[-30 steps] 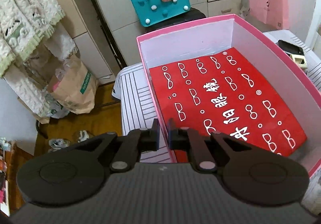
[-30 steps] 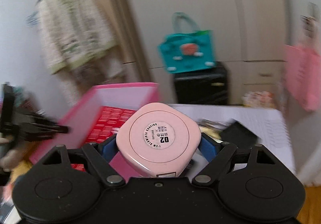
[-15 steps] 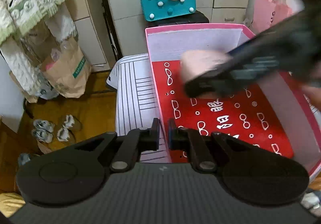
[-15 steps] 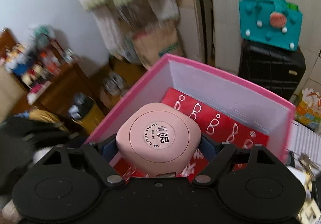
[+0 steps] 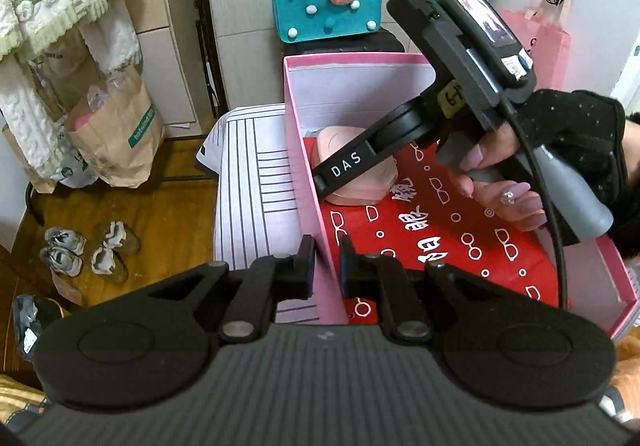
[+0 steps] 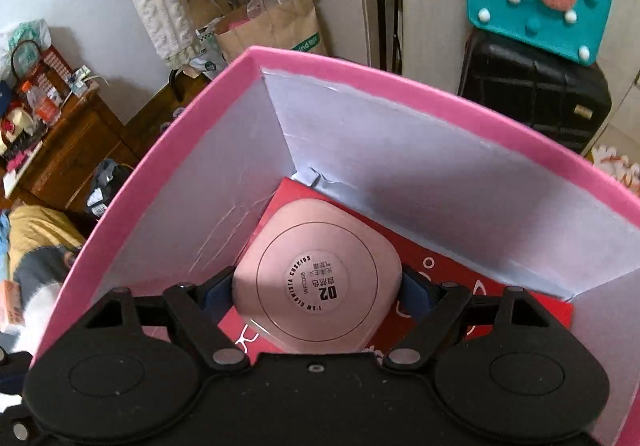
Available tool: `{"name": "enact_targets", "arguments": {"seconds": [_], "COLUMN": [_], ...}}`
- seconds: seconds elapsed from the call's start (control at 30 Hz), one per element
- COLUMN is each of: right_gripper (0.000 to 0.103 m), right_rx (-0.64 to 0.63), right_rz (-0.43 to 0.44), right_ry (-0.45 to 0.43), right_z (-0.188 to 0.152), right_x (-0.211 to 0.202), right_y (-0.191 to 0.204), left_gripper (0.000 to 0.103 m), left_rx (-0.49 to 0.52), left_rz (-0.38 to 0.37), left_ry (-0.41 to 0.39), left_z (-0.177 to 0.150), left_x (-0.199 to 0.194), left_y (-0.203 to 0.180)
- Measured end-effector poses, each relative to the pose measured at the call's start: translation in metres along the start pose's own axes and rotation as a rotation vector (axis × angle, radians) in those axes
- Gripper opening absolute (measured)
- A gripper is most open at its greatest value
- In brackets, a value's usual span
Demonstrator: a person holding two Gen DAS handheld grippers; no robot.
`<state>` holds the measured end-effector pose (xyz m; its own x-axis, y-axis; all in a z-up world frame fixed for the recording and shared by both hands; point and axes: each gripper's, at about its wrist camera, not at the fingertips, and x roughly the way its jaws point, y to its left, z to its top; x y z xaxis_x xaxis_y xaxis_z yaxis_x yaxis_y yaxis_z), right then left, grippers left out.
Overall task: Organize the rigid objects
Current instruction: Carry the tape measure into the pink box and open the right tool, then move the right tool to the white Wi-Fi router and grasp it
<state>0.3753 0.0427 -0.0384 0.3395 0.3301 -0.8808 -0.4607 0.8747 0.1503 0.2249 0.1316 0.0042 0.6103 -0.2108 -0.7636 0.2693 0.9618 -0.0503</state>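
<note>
A: Right claw (image 6: 318,288) clamped on the pink compact (image 6: 318,286), pads on 2 opposite edges, low in the far left corner of the pink box (image 6: 400,82), over the red card (image 5: 440,246) lining the floor.

B: How will it handle?

A: Looks like a hard, smooth plastic shell, light. Rounded sides, so likely slippery; hold across the widest middle, as it does now. Probably hinged, so set it down flat, don't drop it.

B: Left claw (image 5: 325,266)?

A: Astride the box's near left wall, jaws just easing apart; the left pad looks to have let go of the wall.
</note>
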Motion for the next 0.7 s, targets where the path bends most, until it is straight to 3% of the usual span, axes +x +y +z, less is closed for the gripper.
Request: {"name": "enact_targets", "arguments": {"seconds": [0.17, 0.33, 0.5, 0.7], "right_gripper": [0.089, 0.089, 0.089, 0.088], "right_rx": [-0.037, -0.046, 0.002, 0.108], "right_rz": [-0.032, 0.004, 0.052, -0.08], "right_ry": [-0.051, -0.201, -0.305, -0.371], "right_z": [0.002, -0.013, -0.053, -0.114], "right_x": [-0.022, -0.1, -0.173, -0.222], "right_y": [0.001, -0.003, -0.023, -0.073], "left_gripper": [0.011, 0.011, 0.011, 0.011], "left_rx": [0.009, 0.031, 0.042, 0.033], "left_rz": [0.005, 0.011, 0.021, 0.032], "left_ry": [-0.007, -0.007, 0.007, 0.012], "left_z": [-0.001, -0.005, -0.005, -0.007], "left_x": [0.0, -0.001, -0.001, -0.002], "left_y": [-0.002, -0.005, -0.008, -0.008]}}
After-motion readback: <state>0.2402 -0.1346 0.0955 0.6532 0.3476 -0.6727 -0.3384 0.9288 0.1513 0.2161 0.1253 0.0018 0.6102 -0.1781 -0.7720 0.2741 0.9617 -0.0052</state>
